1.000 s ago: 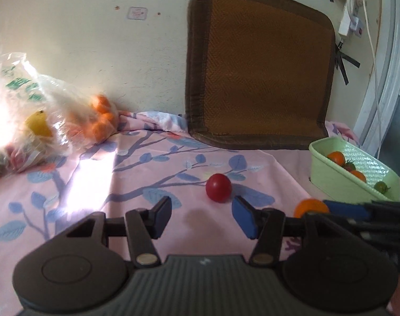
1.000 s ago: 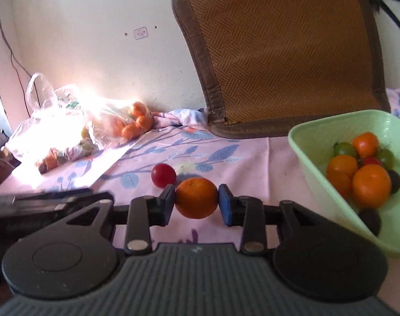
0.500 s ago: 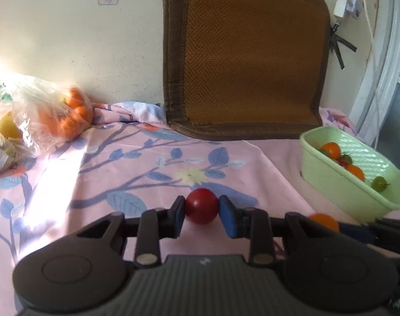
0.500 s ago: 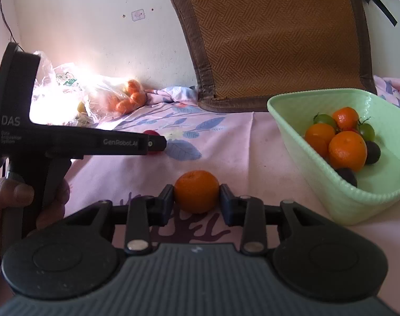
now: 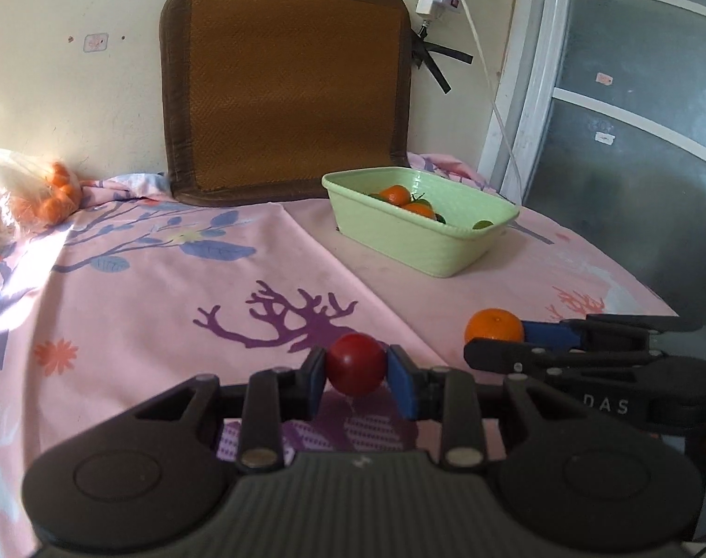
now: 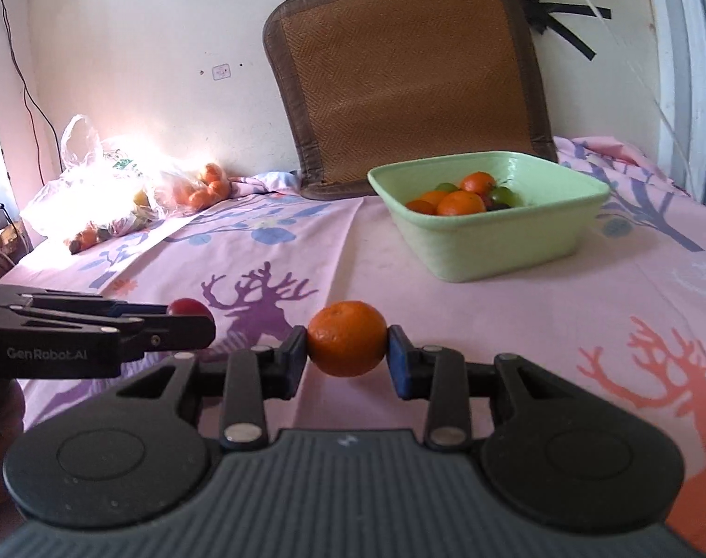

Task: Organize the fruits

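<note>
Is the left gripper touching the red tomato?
Touching. In the left wrist view the left gripper has both jaws pressed against the red tomato, no gap.

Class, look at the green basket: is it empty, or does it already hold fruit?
Already holding fruit: the green basket shows several oranges and a green grape above its rim.

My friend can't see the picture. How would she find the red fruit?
Start at the pale green basket on the pink tablecloth, then come nearer. The small red tomato is pinched in the left gripper; its neighbour, in the right gripper, is an orange tangerine.
</note>
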Demonstrator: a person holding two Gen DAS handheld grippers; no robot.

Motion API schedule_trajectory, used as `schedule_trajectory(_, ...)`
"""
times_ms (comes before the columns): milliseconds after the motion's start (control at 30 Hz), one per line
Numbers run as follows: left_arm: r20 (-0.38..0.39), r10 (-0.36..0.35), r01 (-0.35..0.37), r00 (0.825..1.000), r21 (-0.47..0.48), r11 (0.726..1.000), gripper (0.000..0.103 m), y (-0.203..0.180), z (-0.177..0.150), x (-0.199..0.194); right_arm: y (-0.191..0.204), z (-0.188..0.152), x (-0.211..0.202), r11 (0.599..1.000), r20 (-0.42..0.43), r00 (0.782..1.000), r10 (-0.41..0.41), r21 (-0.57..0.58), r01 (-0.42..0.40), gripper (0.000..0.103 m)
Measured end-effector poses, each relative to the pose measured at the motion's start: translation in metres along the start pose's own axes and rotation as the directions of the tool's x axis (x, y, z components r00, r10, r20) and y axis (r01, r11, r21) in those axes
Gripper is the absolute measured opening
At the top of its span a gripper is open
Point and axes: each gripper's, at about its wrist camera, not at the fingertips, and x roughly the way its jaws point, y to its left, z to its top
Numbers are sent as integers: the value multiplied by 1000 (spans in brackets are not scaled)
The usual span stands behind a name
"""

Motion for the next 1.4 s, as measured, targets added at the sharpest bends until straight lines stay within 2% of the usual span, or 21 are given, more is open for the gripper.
schedule_trajectory(100,-31,18,-18,999,-17,1000,31,2,-4,9,-2,-5,7,1000,-23,1000,-19,6,19,41)
schedule_trajectory(167,-26,19,-20,999,-24,1000,34,4,-7,9,-1,-5,8,1000,-19,1000,-21,0,21,42)
schedule_trajectory(200,-22,36,-36,999,-21,999,40,4,-8,8,0,-5,8,1000,-22,1000,-17,-8,17,48)
schedule_trajectory(233,-27,45,-46,999,-24,999,41,4,-8,9,2,-6,7,1000,-20,1000,-16,-21,15,52)
schedule_trajectory(333,-27,53,-54,998,-15,998,42,2,-9,9,6,-8,6,999,-21,1000,-22,-50,21,56)
schedule_trajectory(1400,-19,94,-94,995,31,995,45,-5,-11,8,5,-9,2,996,5,997,-78,-38,78,57)
